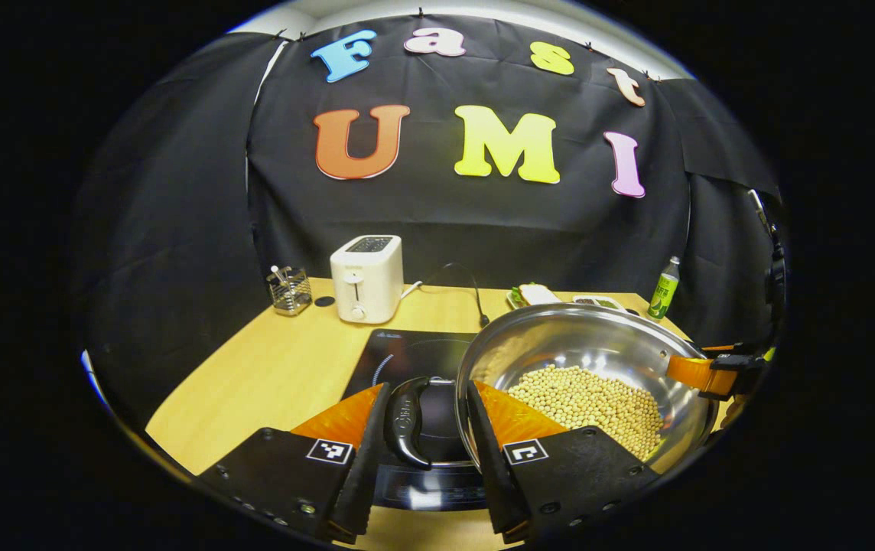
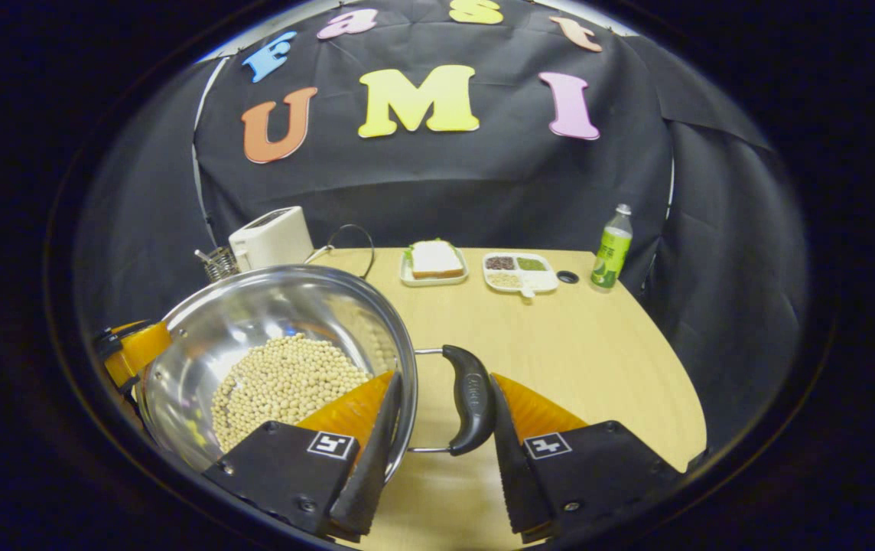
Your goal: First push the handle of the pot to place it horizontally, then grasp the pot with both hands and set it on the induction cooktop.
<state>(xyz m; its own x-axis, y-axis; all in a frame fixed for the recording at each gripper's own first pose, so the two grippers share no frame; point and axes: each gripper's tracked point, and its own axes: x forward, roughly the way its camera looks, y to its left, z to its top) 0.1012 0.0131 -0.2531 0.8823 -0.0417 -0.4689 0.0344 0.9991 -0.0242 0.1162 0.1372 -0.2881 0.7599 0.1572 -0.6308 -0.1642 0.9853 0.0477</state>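
Count, both views combined:
1 pot (image 2: 254, 337), steel, holding many beans (image 2: 284, 383), uncounted; 2 black handles (image 2: 468, 398).
1 induction cooktop (image 1: 414, 356).
1 toaster (image 1: 367, 277).
1 wire holder (image 1: 289, 291).
1 green bottle (image 2: 612, 249).
1 sandwich plate (image 2: 434, 264).
1 divided tray (image 2: 520, 272), 3 compartments.
1 counter (image 2: 575, 344).
2 grippers (image 1: 427, 436) (image 2: 441, 428), 2 fingers (image 2: 369, 451) each.

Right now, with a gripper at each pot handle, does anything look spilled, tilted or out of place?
Nothing stands out. The soybeans sit heaped inside the pot, none on the table. Both handles lie between open fingers, not yet clamped.
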